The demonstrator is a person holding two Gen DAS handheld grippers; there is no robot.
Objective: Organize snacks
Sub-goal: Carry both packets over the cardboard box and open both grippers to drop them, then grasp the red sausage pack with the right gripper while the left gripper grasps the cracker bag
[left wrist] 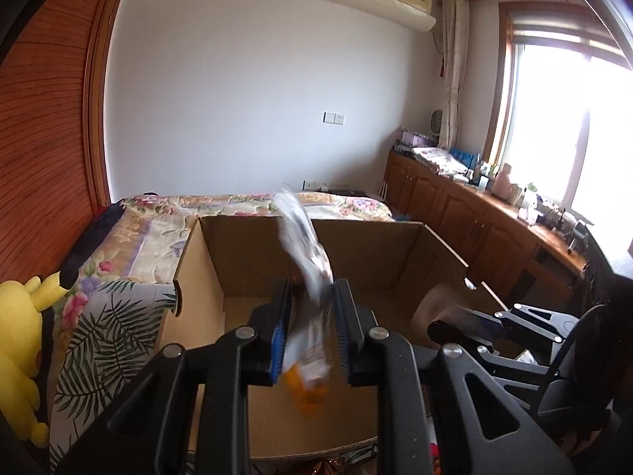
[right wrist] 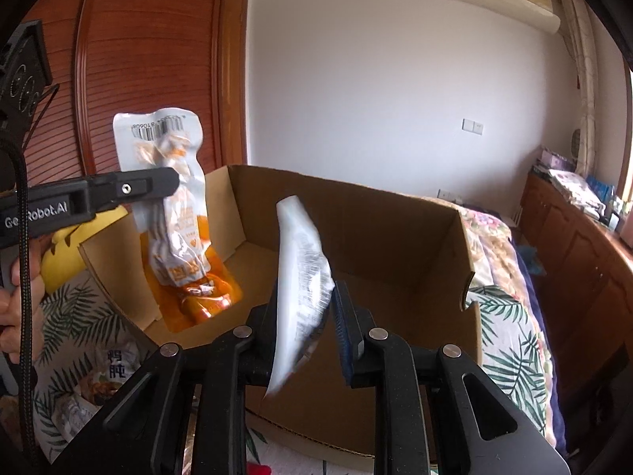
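Both grippers hang over the open cardboard box (right wrist: 379, 237). The left gripper (left wrist: 310, 304) is clamped on an orange-and-white snack pouch (right wrist: 174, 213); the right gripper (right wrist: 306, 308) stands parted around a blurred white packet (right wrist: 304, 277), contact unclear. Both packs look light, soft and slippery: grip mid-body.

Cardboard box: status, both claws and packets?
Left claw shut on orange-and-white foil snack packet, above open brown cardboard box. Right claw gapped, white plastic packet blurred, apparently dropping. Nothing blocking.
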